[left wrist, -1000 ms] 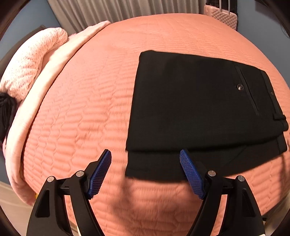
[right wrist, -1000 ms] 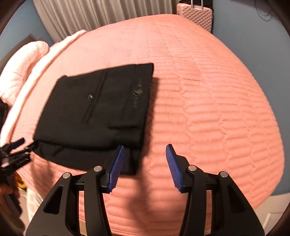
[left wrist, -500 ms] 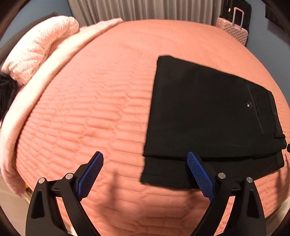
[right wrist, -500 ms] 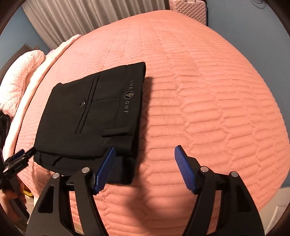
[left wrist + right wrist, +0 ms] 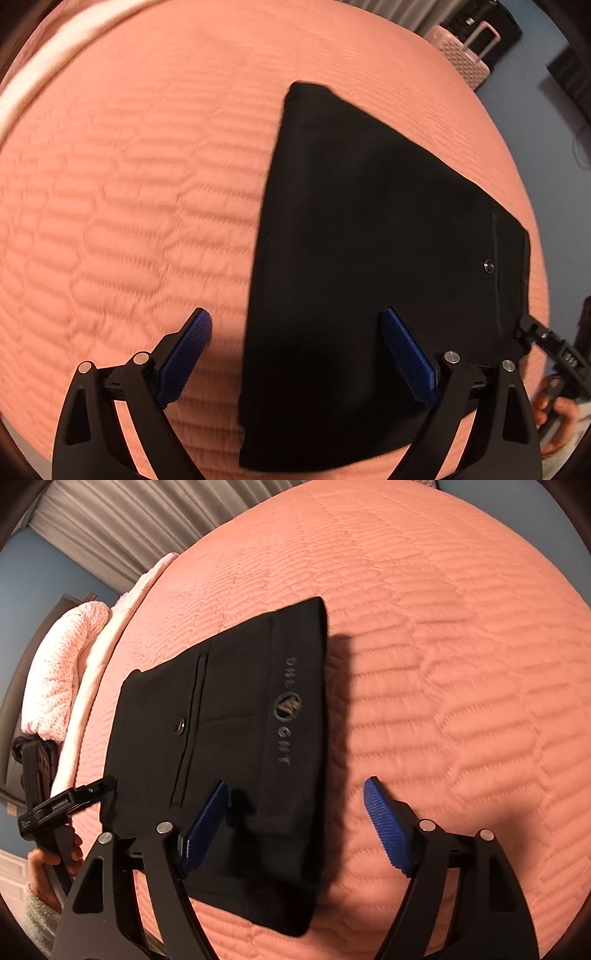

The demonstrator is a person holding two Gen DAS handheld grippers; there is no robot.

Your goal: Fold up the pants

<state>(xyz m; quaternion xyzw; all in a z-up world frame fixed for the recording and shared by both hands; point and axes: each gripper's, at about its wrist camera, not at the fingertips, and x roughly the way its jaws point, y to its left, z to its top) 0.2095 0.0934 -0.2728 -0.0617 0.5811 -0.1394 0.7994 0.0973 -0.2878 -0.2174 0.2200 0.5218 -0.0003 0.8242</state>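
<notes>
here, black pants [image 5: 369, 258], already folded into a stacked rectangle, lie flat on a salmon quilt [image 5: 129, 203], waistband end w/ pocket button [image 5: 488, 265] to the right. left gripper [image 5: 295, 360] hangs over the near left corner, jaws wide apart & holding nothing, one pad over quilt, the other over cloth. right gripper [image 5: 295, 821] sits over the near right corner by the logo [image 5: 287, 705], jaws apart & having just been opening, nothing between them. risks as judged from here: each gripper straddles an edge, so a pinch could catch only the top layer & peel the stack open, or snag quilt along w/ cloth. uneven lifts by the two hands would likely skew the next fold. frames are blurred, so how near the pads are to the fabric can't be told. pillow [image 5: 62, 679] & suitcase [image 5: 461, 51] sit well apart.
</notes>
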